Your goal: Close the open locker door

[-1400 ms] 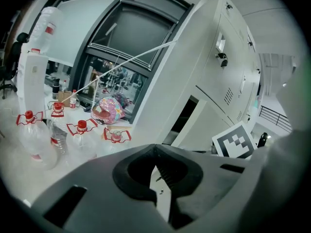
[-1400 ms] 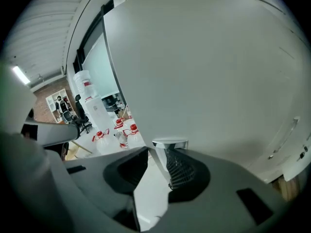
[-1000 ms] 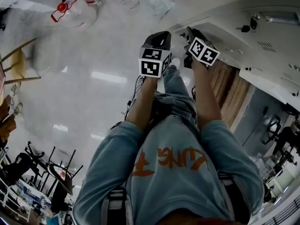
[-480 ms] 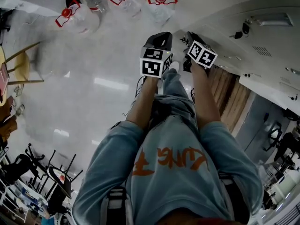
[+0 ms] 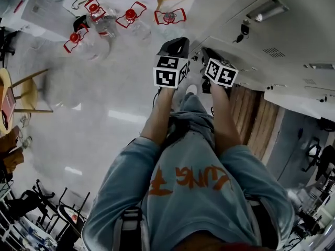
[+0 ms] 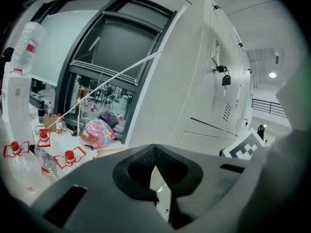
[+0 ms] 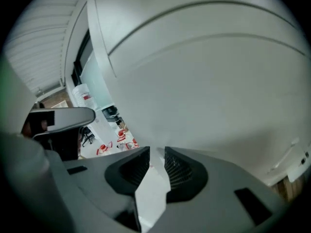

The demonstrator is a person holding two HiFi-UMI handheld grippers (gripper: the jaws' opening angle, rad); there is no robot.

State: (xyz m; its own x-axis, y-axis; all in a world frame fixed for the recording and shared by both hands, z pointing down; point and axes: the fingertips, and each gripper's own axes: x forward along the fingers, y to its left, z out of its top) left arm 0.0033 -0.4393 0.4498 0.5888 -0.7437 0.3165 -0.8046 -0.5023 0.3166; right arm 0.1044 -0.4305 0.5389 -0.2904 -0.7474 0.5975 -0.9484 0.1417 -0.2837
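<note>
A white locker door (image 5: 251,67) runs along the right of the head view, with a wood-toned panel (image 5: 256,119) showing below its edge. My right gripper (image 5: 207,51) is held close against it. In the right gripper view the door (image 7: 204,81) fills the frame, and the right gripper (image 7: 157,152) stands slightly open with nothing between its pads. My left gripper (image 5: 175,43) hangs just left of the right one, away from the door. The left gripper (image 6: 154,147) is shut and empty. A neighbouring locker (image 6: 214,47) has a key (image 6: 225,77) hanging in its lock.
Several clear bottles with red caps (image 5: 94,41) lie ahead to the left, with a colourful bag (image 6: 97,132) beyond them. A wooden chair (image 5: 21,88) stands at the far left. The person's shoe (image 5: 191,89) is on the pale floor below the grippers.
The whole scene has slid down in the head view, bringing the bottles and the lockers closer. The right gripper has dropped slightly beside the left one, still against the door.
</note>
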